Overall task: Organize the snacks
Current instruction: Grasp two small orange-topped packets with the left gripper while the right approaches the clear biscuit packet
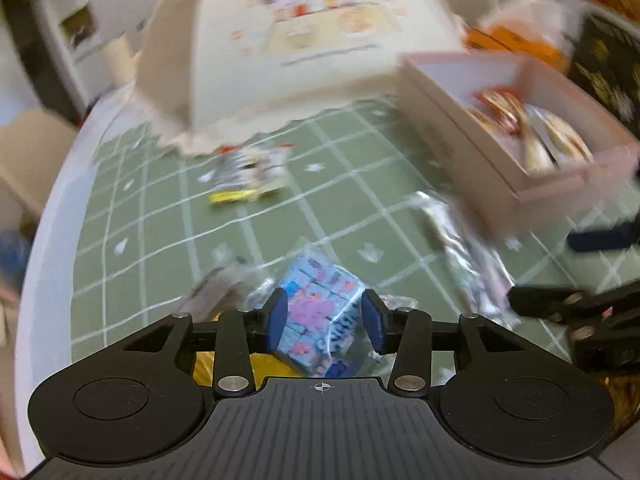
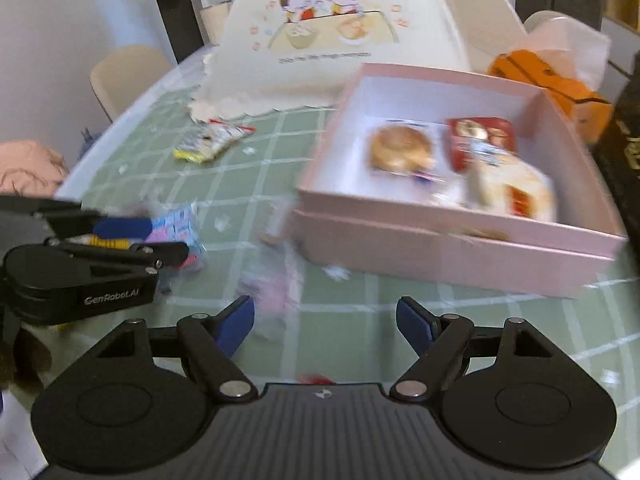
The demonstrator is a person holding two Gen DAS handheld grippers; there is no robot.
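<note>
A round table with a white rim carries a green cloth (image 2: 256, 184) crossed by white grid lines. At the far side stands a cream dome-shaped food cover (image 2: 336, 28) printed with two cartoon children; beige chairs (image 2: 124, 72) stand around the table, and white walls lie beyond. An orange tissue box (image 2: 560, 92) sits far right, next to a dark box at the right edge.

The left gripper (image 1: 325, 320) has its blue pads pressed on either side of a blue and pink snack packet (image 1: 316, 312) in clear wrapping, so the jaws are narrowed on it. The packet sits near the left of the table, well apart from the pink box. From the right wrist view the same gripper (image 2: 120, 236) shows at the left edge with the packet (image 2: 176, 228) between its fingers.

The right gripper (image 2: 325, 326) has its jaws spread wide with nothing between them, above the cloth just in front of the box. A blurred silvery packet (image 1: 460, 248) lies on the cloth between the two grippers. Farther off, a yellow-edged packet (image 2: 212, 140) lies by the food cover's scalloped hem.

The pink box (image 2: 440, 256) stands open at the right. Inside lie a round golden bun in wrap (image 2: 402, 152), a red packet (image 2: 480, 140) and a pale wrapped pastry (image 2: 516, 188).
</note>
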